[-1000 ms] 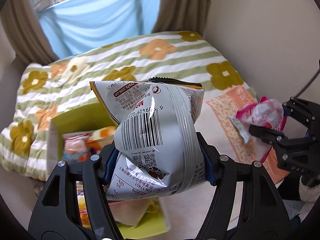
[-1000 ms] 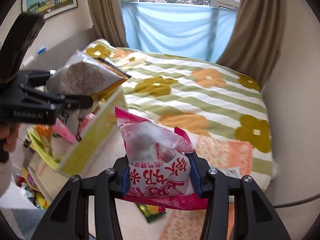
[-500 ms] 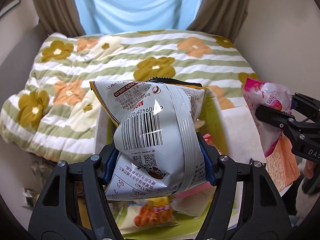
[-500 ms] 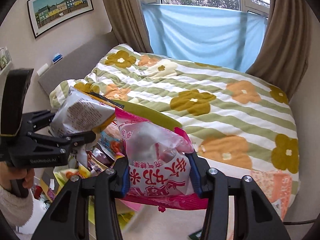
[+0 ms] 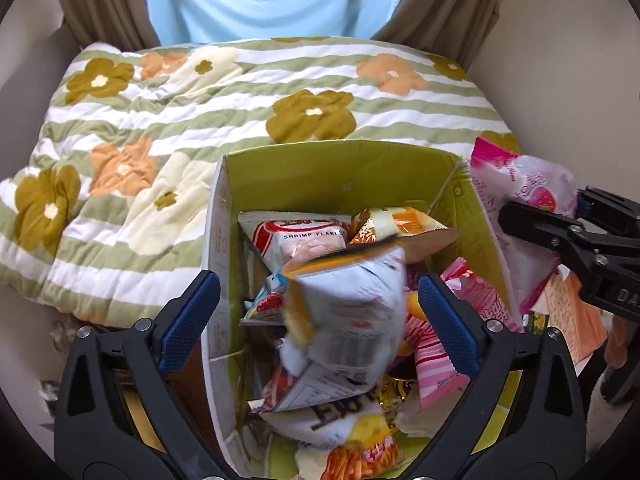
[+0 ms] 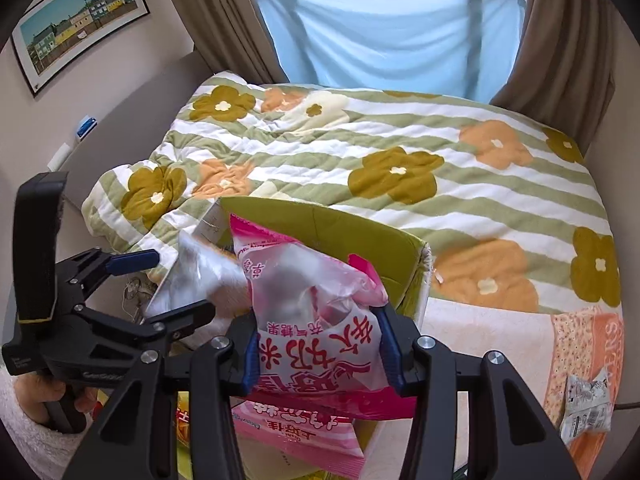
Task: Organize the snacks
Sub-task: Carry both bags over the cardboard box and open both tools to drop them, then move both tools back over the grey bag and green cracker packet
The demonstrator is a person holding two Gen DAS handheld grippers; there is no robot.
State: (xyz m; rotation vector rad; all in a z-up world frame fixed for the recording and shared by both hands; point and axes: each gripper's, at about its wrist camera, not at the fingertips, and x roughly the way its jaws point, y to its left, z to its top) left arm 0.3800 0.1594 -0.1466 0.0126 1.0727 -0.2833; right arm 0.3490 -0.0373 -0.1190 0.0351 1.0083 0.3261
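Snacks fill the open yellow-green cardboard box (image 5: 344,168) that sits against the flowered, green-striped quilt (image 5: 168,120) on the bed. The left gripper (image 5: 316,316) hangs over the box with its blue-padded jaws opening, wide apart; a crinkled white foil snack bag (image 5: 348,312) lies blurred between them, touching neither pad, above the packets heaped inside. Its long axis runs roughly 12 to 6 o'clock in the left wrist view.

The right gripper (image 6: 320,348) is clamped on a pink-and-clear plastic candy bag (image 6: 312,304), which stands upright out of its jaws. From the left wrist view, that bag (image 5: 524,200) hovers at 2 o'clock, just outside the box's right wall. The box opening lies toward 9 o'clock from it, so the right hand is likely next to carry across and drop. A small grey packet (image 6: 588,408) rests on the orange mat (image 6: 576,344) at 4 o'clock. Brown curtains and a pale blue sheet hang behind the bed.
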